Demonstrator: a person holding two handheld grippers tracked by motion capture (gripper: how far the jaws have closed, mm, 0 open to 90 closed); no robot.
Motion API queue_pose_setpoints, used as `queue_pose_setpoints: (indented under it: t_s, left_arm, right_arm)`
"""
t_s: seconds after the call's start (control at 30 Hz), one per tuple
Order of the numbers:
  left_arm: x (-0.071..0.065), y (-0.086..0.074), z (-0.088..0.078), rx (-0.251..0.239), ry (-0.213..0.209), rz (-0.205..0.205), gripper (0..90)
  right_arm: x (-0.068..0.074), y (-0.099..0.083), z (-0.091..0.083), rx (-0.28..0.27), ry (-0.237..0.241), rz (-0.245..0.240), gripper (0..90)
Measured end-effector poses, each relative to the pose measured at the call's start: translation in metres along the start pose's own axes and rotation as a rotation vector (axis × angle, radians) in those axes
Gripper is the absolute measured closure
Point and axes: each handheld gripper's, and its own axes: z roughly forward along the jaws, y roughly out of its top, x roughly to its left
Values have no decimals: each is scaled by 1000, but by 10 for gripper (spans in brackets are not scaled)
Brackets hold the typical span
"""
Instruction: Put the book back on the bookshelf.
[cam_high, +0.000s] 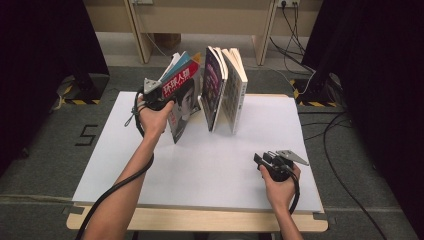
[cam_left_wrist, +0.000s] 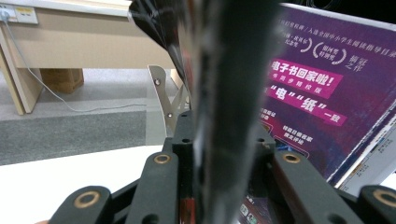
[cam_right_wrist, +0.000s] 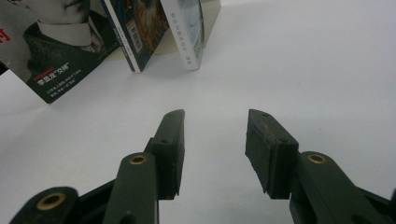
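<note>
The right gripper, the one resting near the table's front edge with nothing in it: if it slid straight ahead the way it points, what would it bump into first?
Probably the standing books. The right gripper has open, empty jaws, and bare white table lies before it; the thick white-spined book stands nearest that line, though depth is hard to judge.

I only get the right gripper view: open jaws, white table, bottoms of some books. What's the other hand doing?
Observer: The left gripper is up at the leaning magazine, whose edge sits between its jaws.
Operator: What colour is the book next to it?
Observer: The purple book has white writing on its cover.
Operator: Where on the table am I?
Observer: The right gripper sits at the right side of the table, close to the person's edge.
</note>
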Motion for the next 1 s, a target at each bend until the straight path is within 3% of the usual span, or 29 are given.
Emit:
queue_pose_setpoints:
  t_s: [0.33,0.67,0.8,1.0]
  left_arm:
    - [-5,13,5,-6,-2,10,741]
    - [-8,18,4,28,4,36,850]
    - [-10,21,2,55,3,45,862]
    - [-14,22,2,56,-3,68,866]
  right_arm:
    - [-1,1,-1,4,3,-4,577]
    - [0,0,0,8,9,-2,575]
    - [-1,1,0,4,8,-9,575]
    - [0,1,0,7,9,-5,575]
